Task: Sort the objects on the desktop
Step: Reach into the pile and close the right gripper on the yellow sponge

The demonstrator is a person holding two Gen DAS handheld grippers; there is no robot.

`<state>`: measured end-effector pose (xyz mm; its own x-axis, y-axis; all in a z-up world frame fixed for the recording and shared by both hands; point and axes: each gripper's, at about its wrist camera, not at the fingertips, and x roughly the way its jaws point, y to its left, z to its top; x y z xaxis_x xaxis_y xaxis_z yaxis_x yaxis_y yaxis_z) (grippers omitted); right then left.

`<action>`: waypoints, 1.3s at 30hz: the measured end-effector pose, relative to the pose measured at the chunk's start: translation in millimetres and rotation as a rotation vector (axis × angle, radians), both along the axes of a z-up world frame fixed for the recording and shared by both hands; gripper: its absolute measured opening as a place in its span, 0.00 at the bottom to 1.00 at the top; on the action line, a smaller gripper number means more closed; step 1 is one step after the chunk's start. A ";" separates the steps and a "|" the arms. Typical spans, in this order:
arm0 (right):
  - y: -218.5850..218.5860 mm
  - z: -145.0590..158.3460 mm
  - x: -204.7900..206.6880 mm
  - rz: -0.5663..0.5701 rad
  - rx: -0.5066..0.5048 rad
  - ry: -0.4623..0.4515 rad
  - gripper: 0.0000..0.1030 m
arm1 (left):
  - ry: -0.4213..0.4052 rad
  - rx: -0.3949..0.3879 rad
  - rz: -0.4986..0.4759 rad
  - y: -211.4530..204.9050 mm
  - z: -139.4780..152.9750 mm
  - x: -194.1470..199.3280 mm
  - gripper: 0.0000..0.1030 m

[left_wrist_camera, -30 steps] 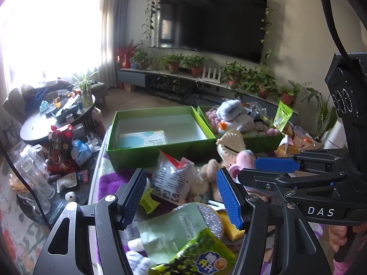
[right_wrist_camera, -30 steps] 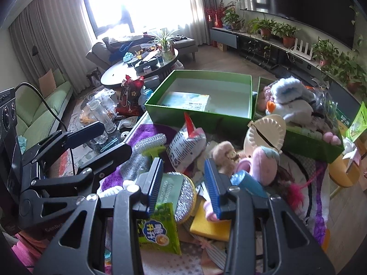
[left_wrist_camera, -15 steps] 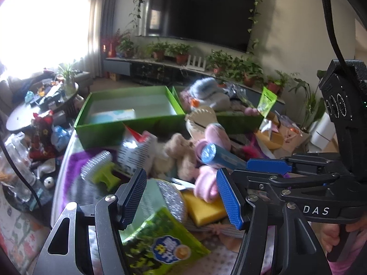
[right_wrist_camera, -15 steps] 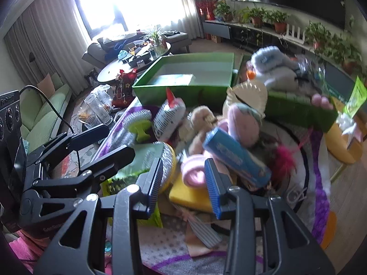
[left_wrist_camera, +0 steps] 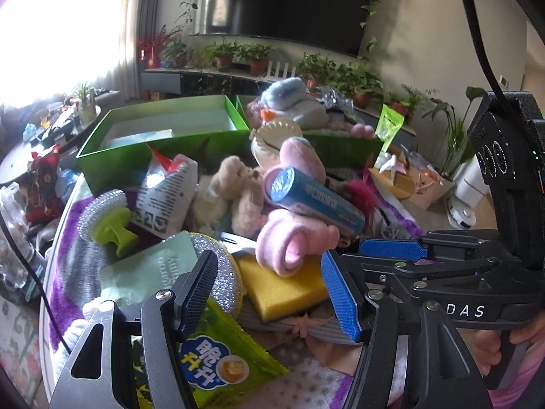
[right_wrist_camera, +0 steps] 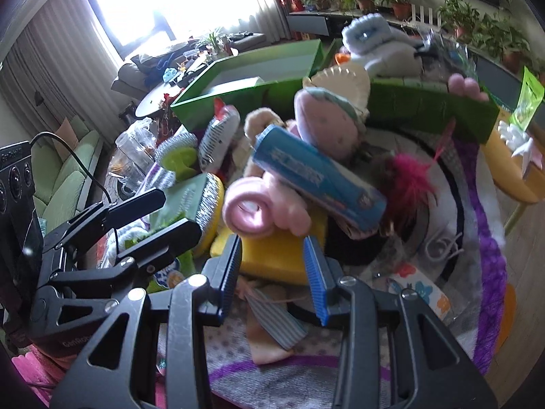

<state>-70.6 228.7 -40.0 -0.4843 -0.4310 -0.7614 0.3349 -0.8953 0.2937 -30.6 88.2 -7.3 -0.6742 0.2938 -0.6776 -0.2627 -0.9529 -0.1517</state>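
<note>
Desktop objects, heaped on the bench under a purple-and-white cloth:
- Yellow sponge, nearest both tools; a pink rolled plush lies on it, and a blue cylindrical pack rests across the plush.
- Beige teddy bear at 11 o'clock of the plush; a white printed pouch beside it at 9 o'clock.
- Silver scrubber with lime handle at the heap's 9 o'clock edge.
- Green snack bag, partly covered by the left tool's finger.

Containers, at 12 o'clock beyond the heap:
- Left green box: holds one pale flat packet; the rest of its floor is bare.
- Right green box: piled with soft toys, a blue-grey plush uppermost. Lower contents are hidden by its wall.

Tools:
- Left tool: jaws wide apart, gripping nothing, poised over the sponge.
- Right tool: jaws parted more narrowly, empty, tips just short of the sponge.

View differences: the right wrist view is motion-blurred; only it shows the magenta feather toy plainly. The snack bag's print reads only in the left wrist view.
</note>
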 end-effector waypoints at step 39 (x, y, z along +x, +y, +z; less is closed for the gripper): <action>30.2 -48.2 -17.8 -0.024 -0.109 -0.129 0.38 | -0.254 0.050 -0.026 14.9 -46.5 -28.2 0.61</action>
